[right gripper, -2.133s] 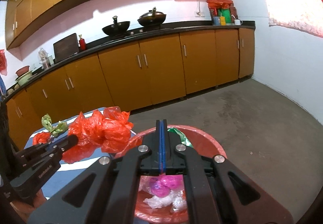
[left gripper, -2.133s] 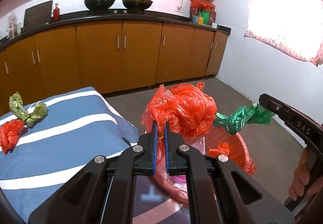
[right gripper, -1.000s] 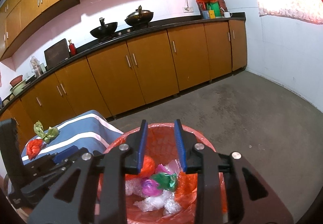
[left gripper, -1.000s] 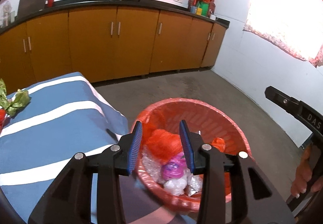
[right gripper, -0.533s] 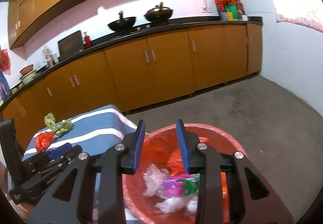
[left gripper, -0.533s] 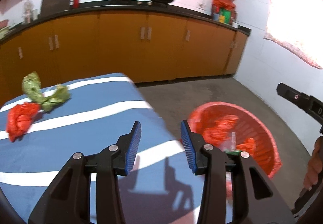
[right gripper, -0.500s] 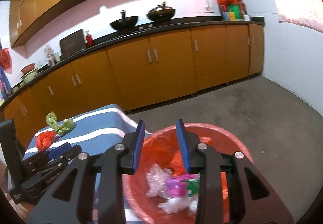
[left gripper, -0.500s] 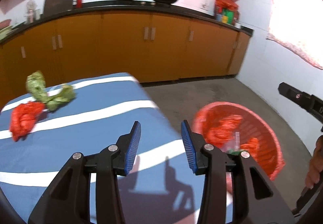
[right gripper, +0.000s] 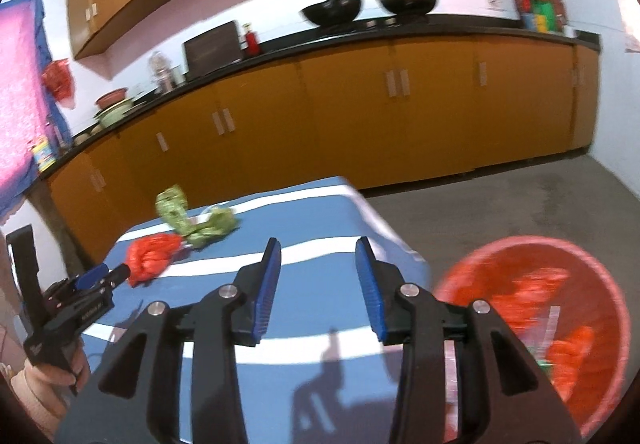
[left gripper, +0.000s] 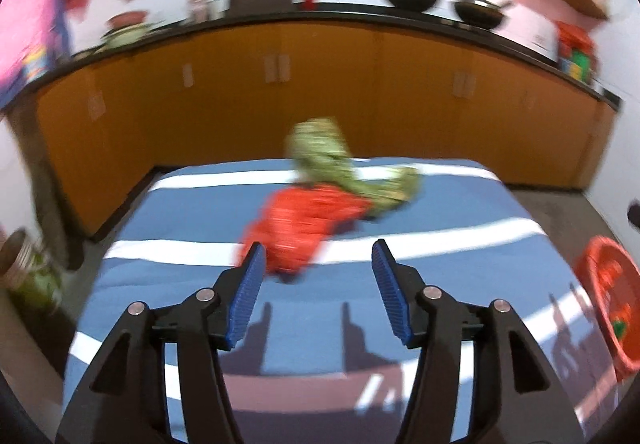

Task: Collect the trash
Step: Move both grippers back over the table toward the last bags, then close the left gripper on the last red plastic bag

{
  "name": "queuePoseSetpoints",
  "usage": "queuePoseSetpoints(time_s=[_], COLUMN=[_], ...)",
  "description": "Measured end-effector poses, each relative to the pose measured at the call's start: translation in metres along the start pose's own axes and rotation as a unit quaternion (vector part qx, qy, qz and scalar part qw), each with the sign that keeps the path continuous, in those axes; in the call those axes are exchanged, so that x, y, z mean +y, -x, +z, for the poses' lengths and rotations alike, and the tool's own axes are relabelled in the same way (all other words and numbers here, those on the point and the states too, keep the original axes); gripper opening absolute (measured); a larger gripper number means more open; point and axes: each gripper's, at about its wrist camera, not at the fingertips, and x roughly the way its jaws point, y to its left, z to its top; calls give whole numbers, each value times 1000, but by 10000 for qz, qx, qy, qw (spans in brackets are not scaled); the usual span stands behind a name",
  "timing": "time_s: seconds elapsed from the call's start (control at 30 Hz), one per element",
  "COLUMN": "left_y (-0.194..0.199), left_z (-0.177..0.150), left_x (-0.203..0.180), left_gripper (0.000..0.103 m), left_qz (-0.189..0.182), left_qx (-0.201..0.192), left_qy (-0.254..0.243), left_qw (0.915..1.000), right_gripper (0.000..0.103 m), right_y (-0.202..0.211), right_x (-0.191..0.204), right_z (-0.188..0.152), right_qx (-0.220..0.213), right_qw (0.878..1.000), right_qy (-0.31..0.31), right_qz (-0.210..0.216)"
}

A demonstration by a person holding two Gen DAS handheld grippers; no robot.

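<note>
A crumpled red plastic bag (left gripper: 306, 224) and a crumpled green bag (left gripper: 340, 171) lie together on the blue-and-white striped table (left gripper: 460, 244). My left gripper (left gripper: 318, 256) is open and empty, just short of the red bag. In the right wrist view the red bag (right gripper: 154, 252) and green bag (right gripper: 192, 219) sit at the table's far left, with the left gripper (right gripper: 104, 274) beside the red one. My right gripper (right gripper: 318, 250) is open and empty above the table (right gripper: 320, 308). The red trash basket (right gripper: 580, 264) holds trash at the right, on the floor.
Orange cabinets (right gripper: 400, 123) under a black counter run along the back wall with woks, a bottle and jars. The basket also shows at the right edge of the left wrist view (left gripper: 588, 268). A jar (left gripper: 28, 268) stands on the floor left of the table.
Both grippers have swung left, away from the basket and over the table. My left gripper has opened wider and come close to the red bag. The view is motion-blurred.
</note>
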Motion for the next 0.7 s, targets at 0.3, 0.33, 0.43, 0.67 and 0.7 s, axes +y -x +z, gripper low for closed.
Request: queuePoseSetpoints(time_s=[0.3,0.33,0.43,0.67,0.7], left_y=[-37,-41,-53,-77,-76], left_z=[5,6,8,5,5], left_x=[33,34,36,37,37], left_gripper=[70,70,70,32,28], left_qz=[38,13,-10,-259,-283], left_qx=[126,157,285,733,712], left_qy=[191,186,190,233,253], left_qw=[9997,9997,9994,9967,9967], right_gripper=[43,43,43,43,43], right_y=[-86,-92,-105,-120,-120], right_x=[78,80,85,89,88], right_z=[-5,-5,-5,-6,-6], right_qx=[470,494,544,591,597], right_qw=[9970,9970,9968,9966,9966], right_qy=[399,378,360,356,358], right_qz=[458,467,471,445,450])
